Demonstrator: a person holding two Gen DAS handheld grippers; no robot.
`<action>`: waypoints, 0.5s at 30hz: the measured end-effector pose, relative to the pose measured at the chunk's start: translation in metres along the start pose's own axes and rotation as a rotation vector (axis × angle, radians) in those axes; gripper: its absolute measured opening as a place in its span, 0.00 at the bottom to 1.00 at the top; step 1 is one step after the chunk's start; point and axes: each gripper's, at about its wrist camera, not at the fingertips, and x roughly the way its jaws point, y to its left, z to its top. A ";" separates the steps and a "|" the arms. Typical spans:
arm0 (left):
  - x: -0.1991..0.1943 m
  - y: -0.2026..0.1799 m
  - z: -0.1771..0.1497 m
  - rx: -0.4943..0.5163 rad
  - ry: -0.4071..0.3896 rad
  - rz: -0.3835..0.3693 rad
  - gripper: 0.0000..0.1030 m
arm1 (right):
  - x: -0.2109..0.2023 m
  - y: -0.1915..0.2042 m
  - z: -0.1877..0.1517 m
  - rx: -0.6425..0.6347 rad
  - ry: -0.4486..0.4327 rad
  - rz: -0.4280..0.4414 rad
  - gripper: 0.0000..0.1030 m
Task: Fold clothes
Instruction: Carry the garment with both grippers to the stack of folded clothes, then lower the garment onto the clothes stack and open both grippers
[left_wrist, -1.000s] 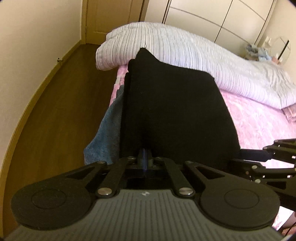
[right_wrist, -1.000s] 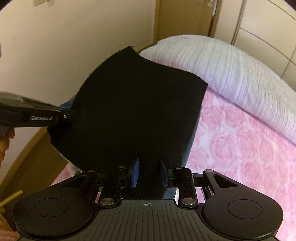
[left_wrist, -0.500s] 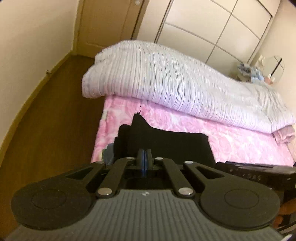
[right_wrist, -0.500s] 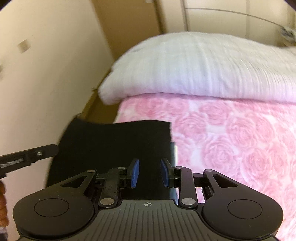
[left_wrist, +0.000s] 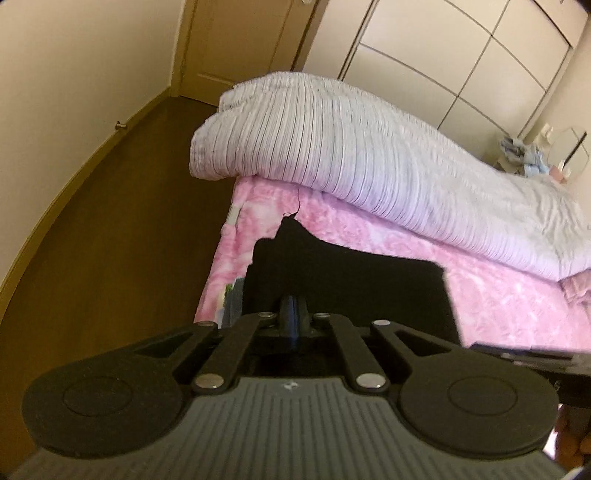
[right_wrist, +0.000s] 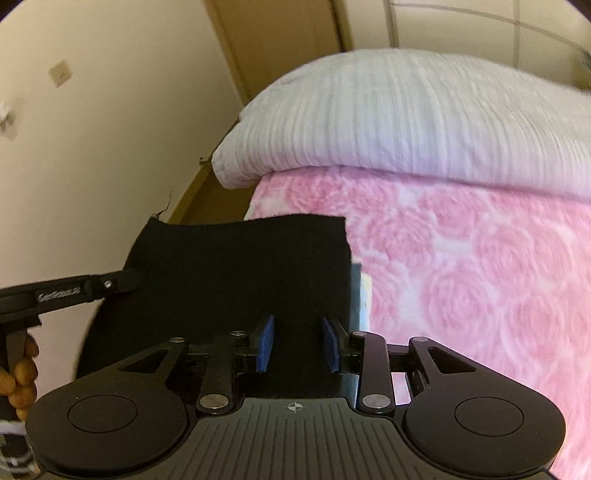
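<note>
A black cloth (left_wrist: 351, 284) lies folded flat at the near left corner of the pink bed, with a loose thread at its far corner. My left gripper (left_wrist: 291, 314) is shut on its near edge. The right wrist view shows that gripper (right_wrist: 110, 284) pinching the left side of the black cloth (right_wrist: 240, 266). My right gripper (right_wrist: 297, 332) hangs over the cloth's near right part. Its jaws are opening: the blue pads (right_wrist: 266, 343) stand apart with black fabric between them, and neither pad presses on it.
A grey-blue garment (left_wrist: 232, 302) peeks out under the black cloth. A striped duvet (left_wrist: 369, 147) is heaped along the far side of the pink rose blanket (right_wrist: 480, 277). A dark wooden floor (left_wrist: 129, 240) runs left of the bed, bounded by the wall.
The black cloth, held up and spread a second ago, has come down flat onto the bed corner. Both grippers swung with it, and the right pads stand slightly wider.
</note>
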 end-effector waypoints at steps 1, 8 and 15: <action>-0.012 -0.004 -0.003 -0.005 -0.005 0.002 0.02 | -0.009 0.002 -0.005 0.002 0.007 0.013 0.32; -0.063 -0.028 -0.069 0.022 0.100 0.014 0.02 | -0.051 0.019 -0.052 -0.125 0.092 0.049 0.32; -0.085 -0.034 -0.089 -0.074 0.109 0.120 0.02 | -0.056 0.034 -0.078 -0.210 0.124 0.013 0.32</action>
